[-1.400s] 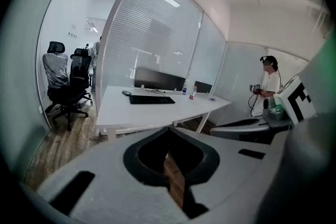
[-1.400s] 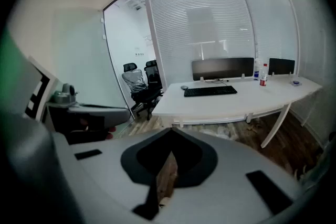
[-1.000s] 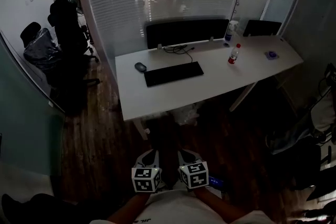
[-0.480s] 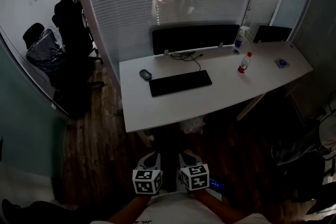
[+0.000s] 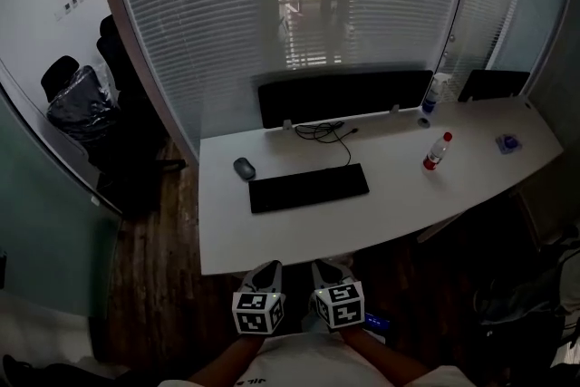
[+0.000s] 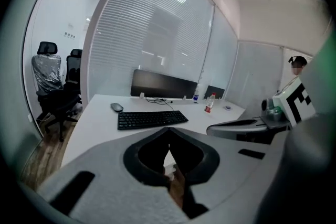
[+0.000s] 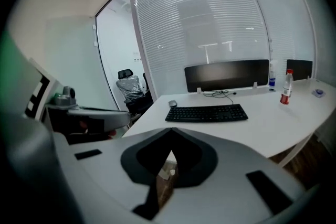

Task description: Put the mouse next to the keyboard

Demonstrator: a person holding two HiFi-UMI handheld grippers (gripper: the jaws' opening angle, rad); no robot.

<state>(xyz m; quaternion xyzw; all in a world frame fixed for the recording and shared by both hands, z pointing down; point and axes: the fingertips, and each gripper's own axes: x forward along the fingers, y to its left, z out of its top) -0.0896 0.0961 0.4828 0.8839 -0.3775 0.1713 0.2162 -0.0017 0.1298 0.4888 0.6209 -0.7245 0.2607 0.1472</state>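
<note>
Nearer now, the surface (image 5: 381, 222) fills more of the head view, with both claws carried up to its front edge. Left claw (image 5: 270, 268) and right claw (image 5: 328, 267) are closed and empty, likely just in transit. The mouse (image 5: 244, 168) lies near the keyboard (image 5: 309, 188), at its ten o'clock. A bottle (image 5: 436, 151) at three o'clock stands well apart, so nothing blocks the reach.

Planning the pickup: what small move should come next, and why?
Probably extend the left gripper toward the mouse, opening its fingers: the mouse lies on the desk left of the keyboard, a gap apart, nearer that gripper, which is shut and empty.
</note>
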